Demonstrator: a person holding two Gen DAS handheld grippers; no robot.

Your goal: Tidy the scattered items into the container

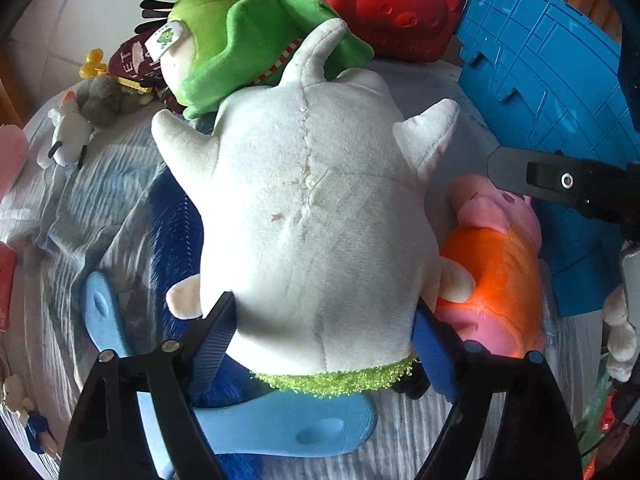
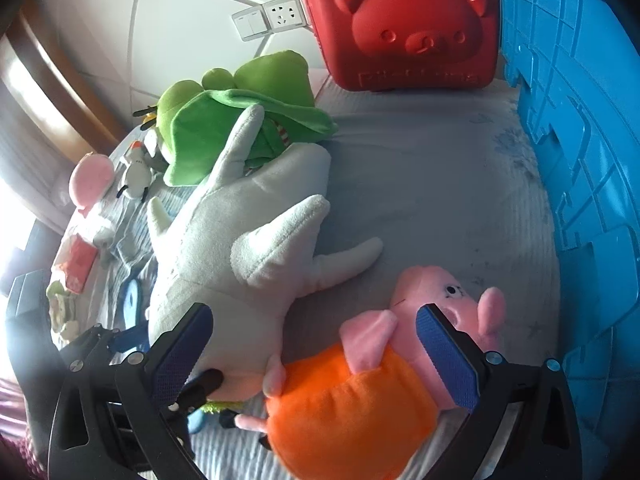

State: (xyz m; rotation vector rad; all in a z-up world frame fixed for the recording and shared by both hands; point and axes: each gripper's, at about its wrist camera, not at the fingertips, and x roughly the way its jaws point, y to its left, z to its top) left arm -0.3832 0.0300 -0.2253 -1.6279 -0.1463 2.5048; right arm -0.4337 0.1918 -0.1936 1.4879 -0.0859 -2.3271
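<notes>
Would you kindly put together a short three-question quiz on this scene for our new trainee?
1. True or false: the left gripper has its fingers on either side of the white plush.
2. Which toy lies between the fingers of the right gripper? A) the green frog plush B) the pink pig plush in the orange dress C) the red bear case
3. Fill in: the blue crate stands on the ____ side of the right wrist view.

Key: 1 true; 2 B; 3 right.
</notes>
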